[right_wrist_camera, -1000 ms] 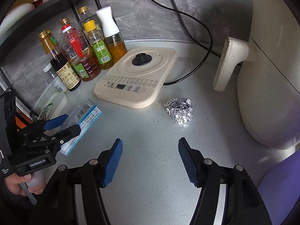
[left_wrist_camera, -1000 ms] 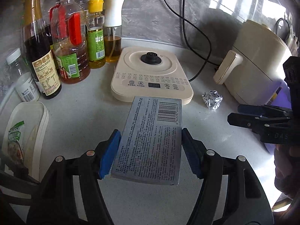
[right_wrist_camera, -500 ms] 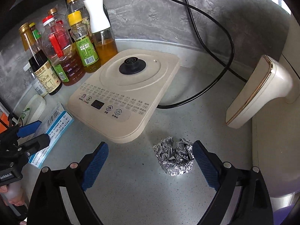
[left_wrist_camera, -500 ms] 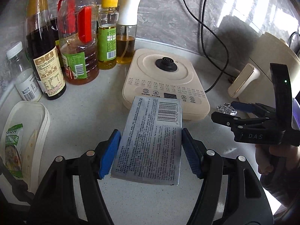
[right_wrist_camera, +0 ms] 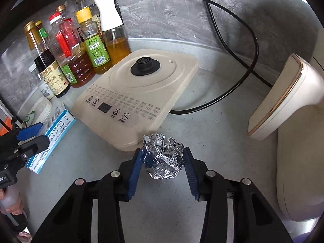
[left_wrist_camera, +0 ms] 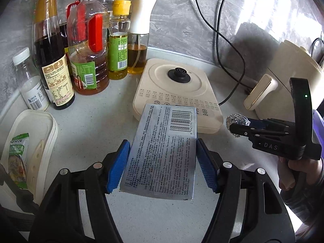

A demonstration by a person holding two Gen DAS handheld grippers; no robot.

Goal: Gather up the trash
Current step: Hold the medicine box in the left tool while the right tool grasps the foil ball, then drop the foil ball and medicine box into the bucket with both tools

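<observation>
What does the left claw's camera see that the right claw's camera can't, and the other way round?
Only the left camera shows the barcode side of the medicine box, clamped in the left claw, and the right claw's black body from outside. Only the right camera shows the right claw closed around the foil ball, and the box's blue side. Both show the bottles, the beige cooker base, the black cord and the white tray.

Oil bottles (left_wrist_camera: pixel 89 46); cooker base (right_wrist_camera: pixel 137 93)
</observation>
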